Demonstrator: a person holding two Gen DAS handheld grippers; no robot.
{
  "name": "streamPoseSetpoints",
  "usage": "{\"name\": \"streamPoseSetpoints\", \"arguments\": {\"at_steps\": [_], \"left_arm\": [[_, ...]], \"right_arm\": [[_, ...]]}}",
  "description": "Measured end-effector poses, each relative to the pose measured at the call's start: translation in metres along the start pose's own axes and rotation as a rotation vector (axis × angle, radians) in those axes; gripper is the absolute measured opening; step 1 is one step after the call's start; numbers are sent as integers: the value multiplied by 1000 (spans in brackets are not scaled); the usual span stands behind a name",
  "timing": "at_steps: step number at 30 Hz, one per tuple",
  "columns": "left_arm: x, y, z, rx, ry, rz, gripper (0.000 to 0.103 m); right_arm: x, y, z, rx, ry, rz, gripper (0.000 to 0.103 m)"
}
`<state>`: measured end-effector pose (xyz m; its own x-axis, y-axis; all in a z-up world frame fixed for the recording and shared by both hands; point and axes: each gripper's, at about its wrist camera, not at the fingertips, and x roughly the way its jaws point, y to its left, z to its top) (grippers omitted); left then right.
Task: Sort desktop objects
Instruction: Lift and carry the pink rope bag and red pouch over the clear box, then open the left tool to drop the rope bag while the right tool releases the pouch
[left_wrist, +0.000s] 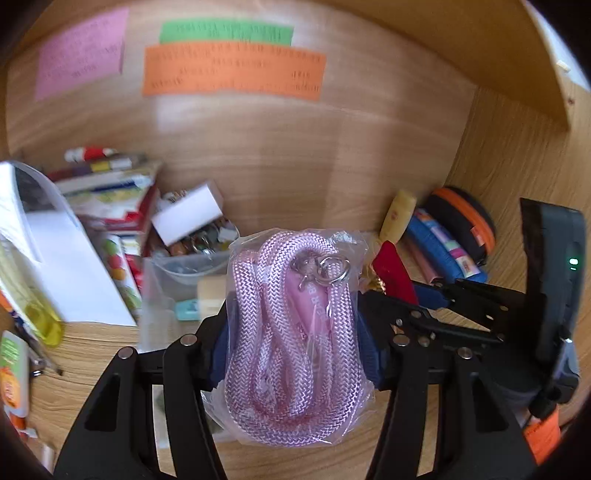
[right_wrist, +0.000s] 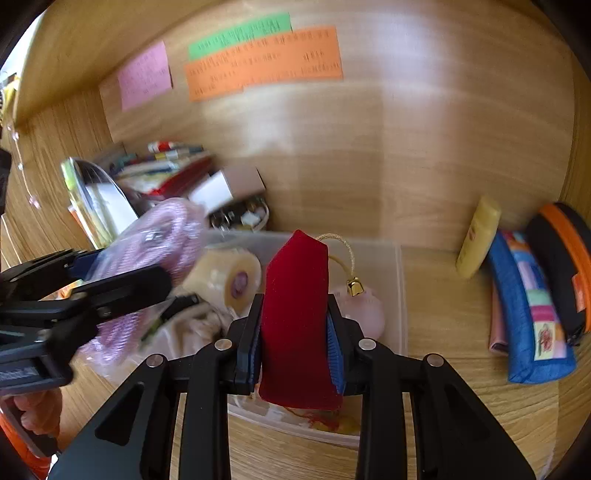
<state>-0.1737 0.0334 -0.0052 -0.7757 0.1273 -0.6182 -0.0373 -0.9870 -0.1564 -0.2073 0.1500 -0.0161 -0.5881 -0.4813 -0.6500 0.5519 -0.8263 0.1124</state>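
the clear plastic bin (right_wrist: 400, 295) on the desk, already holding a tape roll (right_wrist: 225, 275), looks like the drop spot, so both loads should be carried right over its open top before letting go. the left gripper (left_wrist: 295, 350) is clamped on the bagged pink rope (left_wrist: 295, 332), bulky and slippery, so lower it in first. the right gripper (right_wrist: 295, 332) pinches the red velvet pouch (right_wrist: 295, 314) narrowly above the bin; release it last, its gold cord (right_wrist: 343, 254) clear.

Left gripper (left_wrist: 295, 332) — jaws pressed against either side of a bagged pink rope (left_wrist: 295, 332), fingers angled downward. Right gripper (right_wrist: 295, 328) — jaws nearly together, clamped on a red velvet pouch (right_wrist: 297, 317), likewise tilted down. The two grippers sit side by side, the left just beside the right; a hand (right_wrist: 38, 413) grips the left tool's handle.
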Motion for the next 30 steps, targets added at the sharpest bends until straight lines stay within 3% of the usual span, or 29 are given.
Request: {"name": "streamPoseSetpoints", "arguments": {"at_steps": [6,17,22,25,30], "left_arm": [[22,3,-6,-1,53,-15,57],[18,13,-5,-20,78,-38,58],[16,14,-4,-34,74,-59,62],[7,15,-2,-39,33,-64,73],[-3,16,0,-38,-7,-50,77]], "right_arm": [[12,-3,-8,-4,46,2,29],[18,3,-13,-21,67,-12,29],[13,3,-14,-17,45,-38,48],[10,3,-13,-13,24,-41,54],[6,3,-11,-11,5,-53,64]]}}
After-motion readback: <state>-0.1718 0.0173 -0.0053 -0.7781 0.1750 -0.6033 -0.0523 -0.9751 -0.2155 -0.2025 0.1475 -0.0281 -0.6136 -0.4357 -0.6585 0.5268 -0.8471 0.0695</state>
